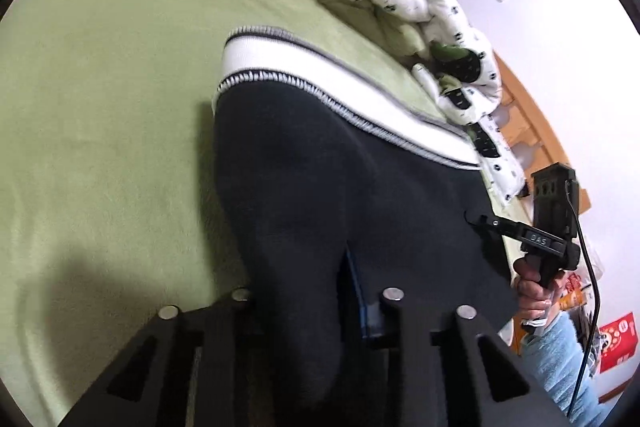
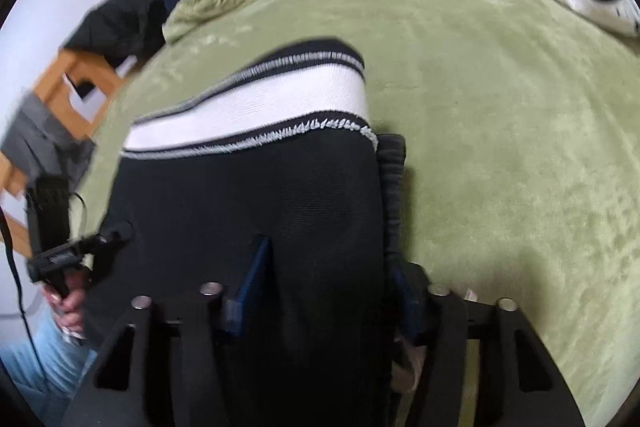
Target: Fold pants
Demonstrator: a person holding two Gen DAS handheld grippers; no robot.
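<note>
Both the left gripper (image 1: 316,311) and right gripper (image 2: 320,291) grasp the black pants (image 2: 248,195) below the white waistband (image 2: 256,103); uneven pulling could skew the fold.

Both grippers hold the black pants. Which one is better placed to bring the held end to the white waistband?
Right, by a small margin. The right gripper has the pants between both blue pads, waistband straight ahead; from the left gripper it slants off rightward.
</note>
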